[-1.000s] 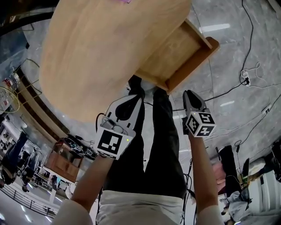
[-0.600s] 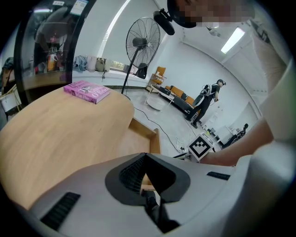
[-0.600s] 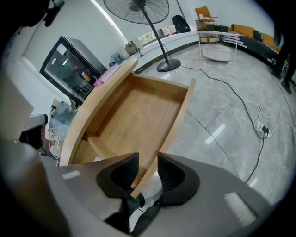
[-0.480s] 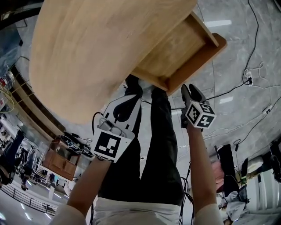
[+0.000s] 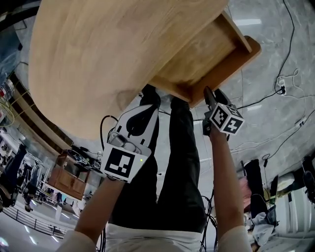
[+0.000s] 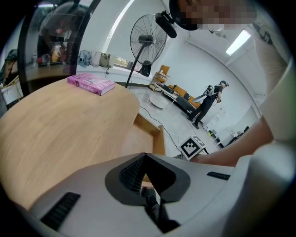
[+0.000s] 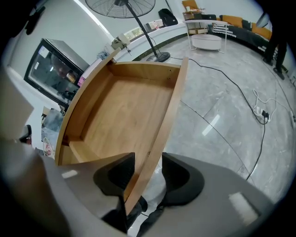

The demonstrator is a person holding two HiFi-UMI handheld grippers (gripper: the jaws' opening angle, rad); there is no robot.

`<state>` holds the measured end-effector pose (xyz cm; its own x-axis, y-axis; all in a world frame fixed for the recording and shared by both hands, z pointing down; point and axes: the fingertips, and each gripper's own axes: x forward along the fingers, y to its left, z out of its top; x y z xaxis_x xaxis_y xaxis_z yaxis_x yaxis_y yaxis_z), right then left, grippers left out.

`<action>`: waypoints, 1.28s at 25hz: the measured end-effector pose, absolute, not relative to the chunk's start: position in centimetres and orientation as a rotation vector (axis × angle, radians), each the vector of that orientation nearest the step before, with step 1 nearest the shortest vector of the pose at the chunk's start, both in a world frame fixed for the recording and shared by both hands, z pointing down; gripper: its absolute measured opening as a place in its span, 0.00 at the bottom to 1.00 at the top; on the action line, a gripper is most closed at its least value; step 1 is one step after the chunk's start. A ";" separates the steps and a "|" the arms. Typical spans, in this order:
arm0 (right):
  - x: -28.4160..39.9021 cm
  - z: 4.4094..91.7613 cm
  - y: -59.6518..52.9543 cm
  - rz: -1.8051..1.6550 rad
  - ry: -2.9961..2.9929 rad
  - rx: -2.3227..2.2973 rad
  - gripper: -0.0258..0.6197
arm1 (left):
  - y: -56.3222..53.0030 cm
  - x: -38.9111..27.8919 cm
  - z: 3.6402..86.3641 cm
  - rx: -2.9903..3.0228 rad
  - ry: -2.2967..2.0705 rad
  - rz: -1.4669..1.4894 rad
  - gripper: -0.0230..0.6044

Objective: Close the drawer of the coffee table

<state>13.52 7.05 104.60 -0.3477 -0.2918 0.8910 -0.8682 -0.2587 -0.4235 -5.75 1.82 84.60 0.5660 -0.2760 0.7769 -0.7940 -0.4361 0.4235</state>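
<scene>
Left gripper [image 5: 149, 93] angled down, jaws together; right gripper [image 5: 215, 93] with jaws just opening, apart astride the drawer front [image 7: 171, 106].

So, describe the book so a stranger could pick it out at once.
Find the big oval wooden table. At its far edge, on the side towards the standing fan, the book lies flat. Its pink cover sets it apart: everything else in sight on that top is bare pale wood.

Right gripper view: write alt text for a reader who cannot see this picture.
The right gripper, its jaws open and just widened, straddles the front panel of an open, empty wooden drawer. Beyond lie a grey floor with cables and a standing fan.
</scene>
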 end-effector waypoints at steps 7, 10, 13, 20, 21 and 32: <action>13.5 105.1 6.5 1.638 -1.491 1.450 0.33 | 1.2 -6.5 84.8 1.970 -0.868 0.793 0.04; 13.5 105.0 6.4 1.658 -1.464 1.477 0.33 | 1.1 -6.7 84.8 1.967 -0.874 0.785 0.04; 13.7 104.8 6.2 1.703 -1.437 1.515 0.33 | 1.0 -6.8 84.9 1.966 -0.876 0.776 0.04; 13.3 103.5 5.4 1.830 -1.420 1.638 0.37 | 1.3 -7.5 85.1 1.963 -0.869 0.778 0.04; 13.2 103.3 5.3 1.837 -1.426 1.640 0.38 | 1.2 -7.6 85.0 1.964 -0.870 0.776 0.04; 11.1 101.0 5.2 1.882 -1.478 1.631 0.43 | 0.7 -7.5 84.6 1.987 -0.867 0.761 0.04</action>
